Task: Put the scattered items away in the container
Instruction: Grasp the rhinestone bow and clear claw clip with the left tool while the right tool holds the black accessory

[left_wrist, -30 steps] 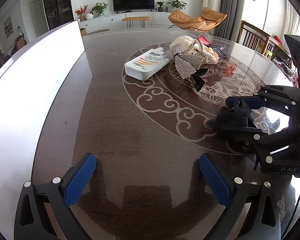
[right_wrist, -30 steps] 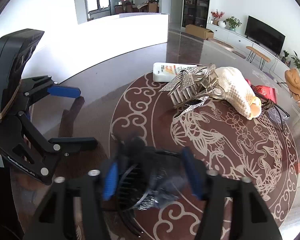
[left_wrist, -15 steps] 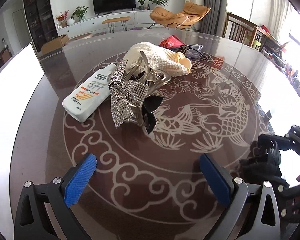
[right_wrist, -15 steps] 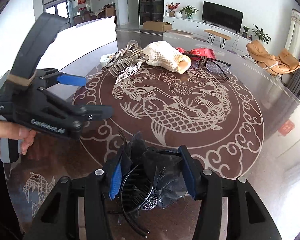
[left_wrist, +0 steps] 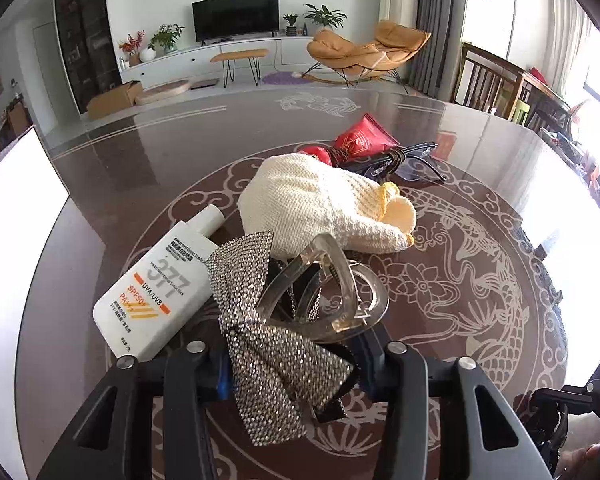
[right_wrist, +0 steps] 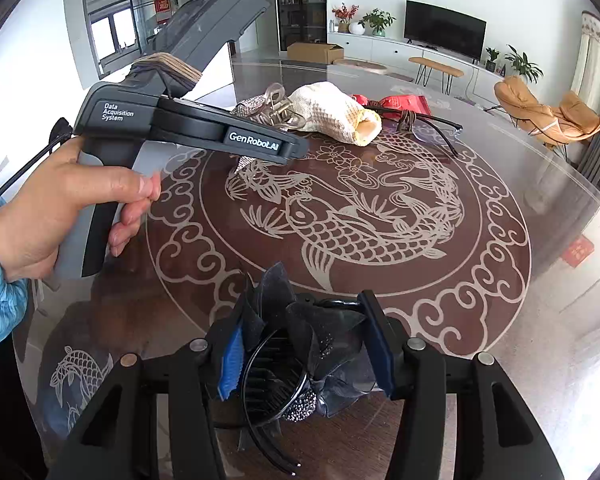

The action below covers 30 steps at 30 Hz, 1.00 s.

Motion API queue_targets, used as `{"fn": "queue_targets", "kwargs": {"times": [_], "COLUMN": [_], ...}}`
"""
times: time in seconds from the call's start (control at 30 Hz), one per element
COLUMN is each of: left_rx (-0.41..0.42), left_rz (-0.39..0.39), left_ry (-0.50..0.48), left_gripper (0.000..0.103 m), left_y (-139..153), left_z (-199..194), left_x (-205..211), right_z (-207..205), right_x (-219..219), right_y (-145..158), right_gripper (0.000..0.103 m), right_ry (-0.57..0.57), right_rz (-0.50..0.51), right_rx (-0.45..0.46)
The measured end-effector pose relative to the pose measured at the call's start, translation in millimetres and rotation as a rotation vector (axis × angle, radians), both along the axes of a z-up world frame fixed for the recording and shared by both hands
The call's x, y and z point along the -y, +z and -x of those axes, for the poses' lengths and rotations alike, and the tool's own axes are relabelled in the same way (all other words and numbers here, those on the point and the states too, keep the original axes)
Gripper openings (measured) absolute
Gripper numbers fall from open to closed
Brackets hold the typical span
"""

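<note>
Closing around the rhinestone bow clip [left_wrist: 268,356] on the table [left_wrist: 480,200], the left gripper [left_wrist: 296,364] takes its pick; the right gripper [right_wrist: 304,354] clamps a black hair clip [right_wrist: 296,344]. Beyond, glove [left_wrist: 320,204] and sunscreen [left_wrist: 160,292] wait; next comes lifting toward the container.

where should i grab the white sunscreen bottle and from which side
Grip the sunscreen bottle across its flat body, jaws on the two long edges, coming from above on its open left side. It lies flat, cap pointing away, and the rhinestone bow clip crowds its right edge.
</note>
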State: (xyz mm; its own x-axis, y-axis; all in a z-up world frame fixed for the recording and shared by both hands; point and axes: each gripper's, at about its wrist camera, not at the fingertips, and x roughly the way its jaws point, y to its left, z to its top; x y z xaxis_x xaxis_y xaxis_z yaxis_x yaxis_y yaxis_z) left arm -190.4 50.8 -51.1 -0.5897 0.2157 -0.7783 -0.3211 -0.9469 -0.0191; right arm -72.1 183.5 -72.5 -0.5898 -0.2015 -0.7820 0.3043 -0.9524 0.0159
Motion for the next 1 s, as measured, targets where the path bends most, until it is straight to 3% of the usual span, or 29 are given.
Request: {"fn": "queue_targets", "kwargs": {"times": [0.17,0.3,0.43,0.5,0.57,0.6,0.73,0.83,1.0], "left_rx": [0.031,0.045,0.021,0.019,0.032,0.038,0.055,0.058,0.054], "left_rz": [-0.036,0.001,0.021,0.011,0.008,0.023,0.042,0.037,0.036], "left_ry": [-0.025,-0.051,-0.027,-0.019,-0.006,0.001,0.026,0.037,0.044], "left_gripper": [0.041,0.041,0.044,0.053,0.088,0.092,0.103,0.103,0.103], "left_y": [1.3,1.1,-1.3,-0.8,-3.8,-8.5,-11.3,-12.2,-13.2], "left_z": [-47.7,-106.9,-132.0,-130.1,-125.2,-129.3,-126.2,-124.2,-123.4], "left_x": [33.2,59.4,73.1,71.7,68.2,65.0,62.6,63.6,63.0], "right_z": [0.7,-1.5,-12.9,-13.3,-13.2,-13.3,-12.1,-10.9,-10.0], "right_x": [-4.8,-7.9,-7.5,-5.2,0.7,4.5,2.6,3.1,0.9], "right_y": [1.6,2.1,2.6,2.0,0.5,-0.5,-2.2,-3.3,-3.6], "right_gripper": [0.052,0.052,0.053,0.057,0.067,0.075,0.081,0.087,0.088], "right_ry": [-0.028,-0.038,-0.060,-0.068,-0.047,-0.037,-0.043,-0.058,-0.064], "right_rz": [0.017,0.037,0.042,0.021,-0.002,-0.020,-0.017,-0.037,-0.031], "right_rx": [0.001,0.005,0.005,0.005,0.009,0.011,0.021,0.022,0.026]}}
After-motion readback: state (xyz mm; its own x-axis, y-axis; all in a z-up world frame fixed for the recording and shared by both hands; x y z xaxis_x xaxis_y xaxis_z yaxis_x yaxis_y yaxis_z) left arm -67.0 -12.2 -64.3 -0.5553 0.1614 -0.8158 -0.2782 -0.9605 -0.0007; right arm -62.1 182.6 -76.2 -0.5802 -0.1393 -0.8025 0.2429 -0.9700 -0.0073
